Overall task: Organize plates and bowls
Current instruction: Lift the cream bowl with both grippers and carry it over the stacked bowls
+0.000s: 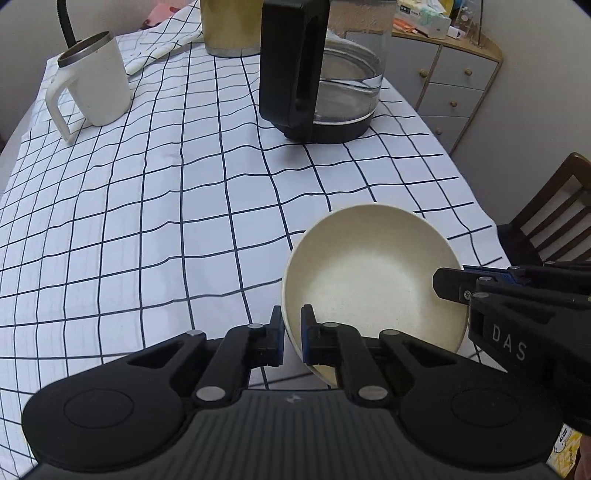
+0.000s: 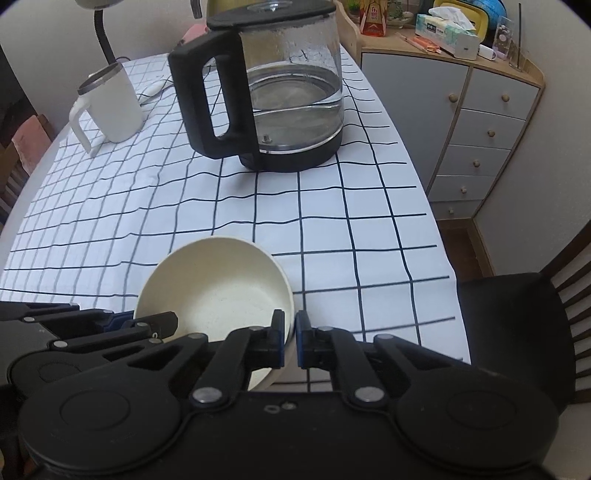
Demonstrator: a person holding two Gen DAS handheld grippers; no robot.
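A cream bowl [image 1: 369,280] is held at the near edge of the checked tablecloth [image 1: 147,221], tilted. My left gripper [image 1: 291,332] is shut on its left rim, one finger inside, one outside. My right gripper [image 2: 290,338] is shut on the bowl's [image 2: 218,291] right rim in the same way. In the left wrist view the right gripper [image 1: 461,284] reaches in from the right over the rim. In the right wrist view the left gripper [image 2: 155,323] comes in from the left. No plates are in view.
A glass kettle [image 2: 280,99] with a black handle stands at the middle back. A white mug [image 2: 110,107] stands back left. A gold canister [image 1: 232,29] is behind. A grey drawer cabinet [image 2: 480,129] and a dark wooden chair [image 2: 524,325] are to the right.
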